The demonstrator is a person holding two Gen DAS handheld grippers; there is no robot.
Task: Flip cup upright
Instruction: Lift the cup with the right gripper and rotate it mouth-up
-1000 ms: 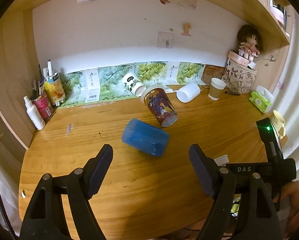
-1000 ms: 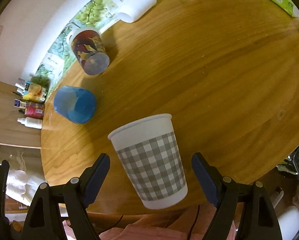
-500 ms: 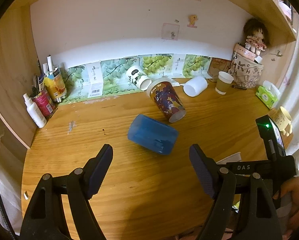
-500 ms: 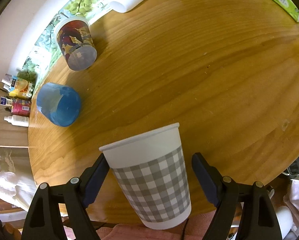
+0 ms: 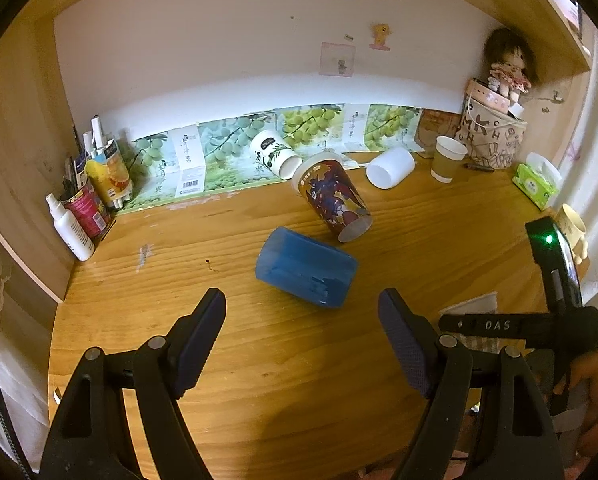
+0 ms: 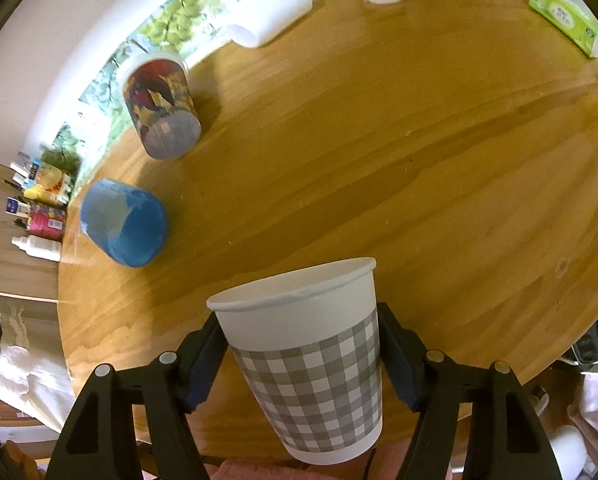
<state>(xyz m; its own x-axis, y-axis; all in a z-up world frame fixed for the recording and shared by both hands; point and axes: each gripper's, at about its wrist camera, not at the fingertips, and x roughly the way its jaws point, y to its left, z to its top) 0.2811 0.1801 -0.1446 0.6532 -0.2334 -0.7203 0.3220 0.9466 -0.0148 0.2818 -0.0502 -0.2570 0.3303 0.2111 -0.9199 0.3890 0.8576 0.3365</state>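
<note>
A: So, where does the grey-and-white checked paper cup (image 6: 311,364) sit?

B: Between the two black fingers of the right gripper (image 6: 301,354), rim pointing away from the camera, over the near edge of the round wooden table (image 6: 439,152). Both pads press its sides, so that gripper is clamped on it. I cannot tell whether its base touches the wood, since the lower edge runs past the table rim.

A: And the left gripper (image 5: 301,344)?

B: Spread wide, nothing between its fingers, hanging above the table. At about twelve o'clock from it lies a blue plastic tumbler (image 5: 306,267) on its side.

A: Anything beyond that?

B: At roughly one o'clock from the tumbler, a paper cup with a red-and-blue cartoon print (image 5: 333,200) lies on its side, near it but apart. Behind that, a white cup with a dark leaf print (image 5: 274,154) and a plain white cup (image 5: 390,167) also lie on their sides near the grape-patterned backboard (image 5: 219,152). A brown-sleeved paper cup (image 5: 447,158) stands upright at two o'clock.

A: The far left?

B: A white spray bottle (image 5: 70,228) and a red tin of pens (image 5: 86,210) at ten o'clock, against the wooden side wall
</note>
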